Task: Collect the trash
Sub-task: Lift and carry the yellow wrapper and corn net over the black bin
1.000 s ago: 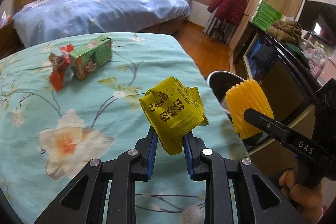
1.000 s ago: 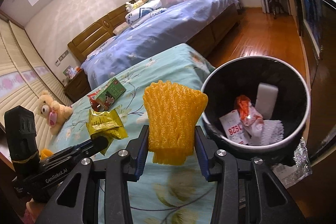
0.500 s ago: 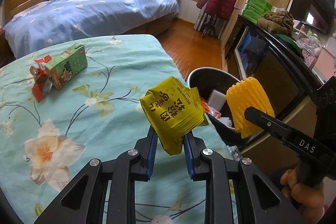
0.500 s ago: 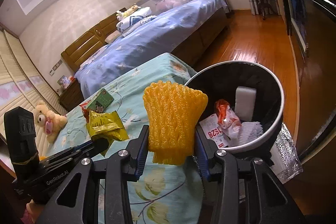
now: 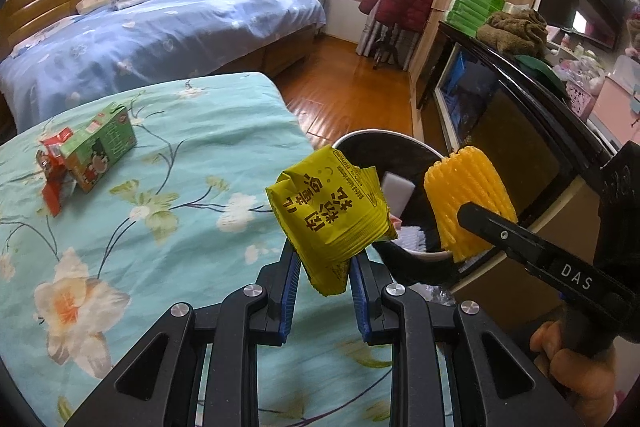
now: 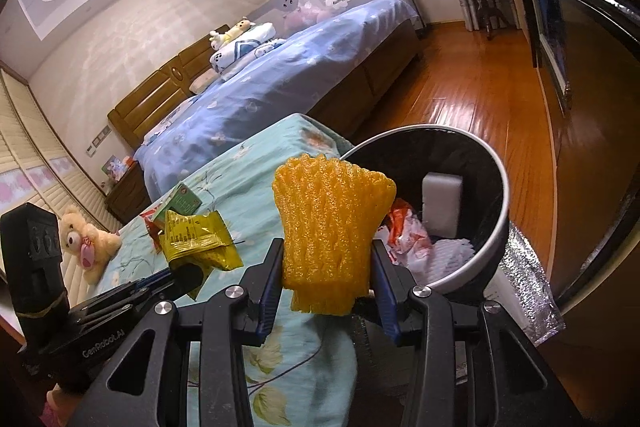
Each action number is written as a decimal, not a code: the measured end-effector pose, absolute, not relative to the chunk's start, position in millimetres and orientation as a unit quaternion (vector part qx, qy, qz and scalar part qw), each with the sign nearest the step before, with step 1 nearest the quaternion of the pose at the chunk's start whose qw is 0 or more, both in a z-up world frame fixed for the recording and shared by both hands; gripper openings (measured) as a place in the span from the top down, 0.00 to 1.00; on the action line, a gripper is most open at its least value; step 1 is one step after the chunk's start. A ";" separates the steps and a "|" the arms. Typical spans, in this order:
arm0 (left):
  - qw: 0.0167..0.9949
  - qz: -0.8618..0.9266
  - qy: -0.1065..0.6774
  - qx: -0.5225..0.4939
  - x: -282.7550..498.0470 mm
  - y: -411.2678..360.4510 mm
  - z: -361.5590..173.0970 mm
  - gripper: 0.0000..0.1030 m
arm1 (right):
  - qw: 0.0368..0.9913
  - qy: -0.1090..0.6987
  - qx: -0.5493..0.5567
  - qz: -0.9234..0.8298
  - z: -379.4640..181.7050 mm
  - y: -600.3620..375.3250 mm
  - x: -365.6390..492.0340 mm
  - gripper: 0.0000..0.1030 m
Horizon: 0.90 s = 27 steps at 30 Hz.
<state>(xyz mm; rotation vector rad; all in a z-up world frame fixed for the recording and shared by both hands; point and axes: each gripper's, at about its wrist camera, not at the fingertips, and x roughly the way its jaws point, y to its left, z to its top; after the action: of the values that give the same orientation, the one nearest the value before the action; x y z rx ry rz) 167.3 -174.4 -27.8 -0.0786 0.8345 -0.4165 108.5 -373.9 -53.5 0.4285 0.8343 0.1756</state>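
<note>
My left gripper [image 5: 325,269] is shut on a crumpled yellow snack wrapper [image 5: 330,209], held above the bed's right edge beside the bin; the wrapper also shows in the right wrist view [image 6: 196,241]. My right gripper [image 6: 327,279] is shut on a yellow foam fruit net [image 6: 330,231], held at the near rim of the black trash bin [image 6: 498,199]. The net [image 5: 466,203] and the bin [image 5: 362,143] also show in the left wrist view. The bin holds a white foam block [image 6: 442,203] and crumpled wrappers.
A green carton [image 5: 100,153] and a red wrapper [image 5: 52,171] lie on the floral teal bedspread [image 5: 160,227] at far left. A blue bed [image 5: 160,31], wooden floor [image 6: 480,95], a black cabinet [image 5: 520,131] to the right, a teddy bear [image 6: 86,243].
Both grippers have moved right toward the bin with their loads. The bin now lies closer and more of its inside shows.
</note>
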 end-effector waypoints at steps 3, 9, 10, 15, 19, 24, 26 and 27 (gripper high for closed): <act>0.892 -0.204 0.402 -0.034 169.6 -180.2 -28.4 0.78 | 0.888 0.403 0.208 0.079 -54.9 -379.4 109.5 0.59; 0.890 -0.211 0.403 -0.029 177.4 -188.7 -31.6 0.78 | 0.887 0.407 0.208 0.066 -56.9 -390.0 113.7 0.59; 0.890 -0.212 0.403 -0.028 179.3 -190.9 -32.0 0.78 | 0.887 0.408 0.209 0.064 -57.6 -391.9 114.7 0.59; 0.889 -0.216 0.402 -0.024 185.3 -198.3 -32.0 0.78 | 0.884 0.412 0.212 0.053 -61.9 -401.9 120.2 0.59; 0.889 -0.218 0.402 -0.021 191.1 -204.3 -32.7 0.78 | 0.884 0.414 0.211 0.048 -63.0 -406.8 125.8 0.59; 0.888 -0.220 0.403 -0.022 197.6 -211.6 -34.4 0.78 | 0.882 0.420 0.209 0.047 -65.4 -411.0 133.9 0.58; 0.888 -0.221 0.402 -0.020 200.2 -214.7 -34.5 0.78 | 0.880 0.424 0.209 0.046 -66.8 -413.0 137.3 0.58; 0.888 -0.221 0.402 -0.019 202.5 -216.9 -34.9 0.78 | 0.879 0.425 0.209 0.045 -67.4 -414.4 139.0 0.58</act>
<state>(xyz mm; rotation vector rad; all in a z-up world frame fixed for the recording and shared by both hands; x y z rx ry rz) 202.5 -216.9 -34.9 -0.0393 0.8359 -0.4596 139.0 -414.4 -67.4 0.4355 0.8870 0.0936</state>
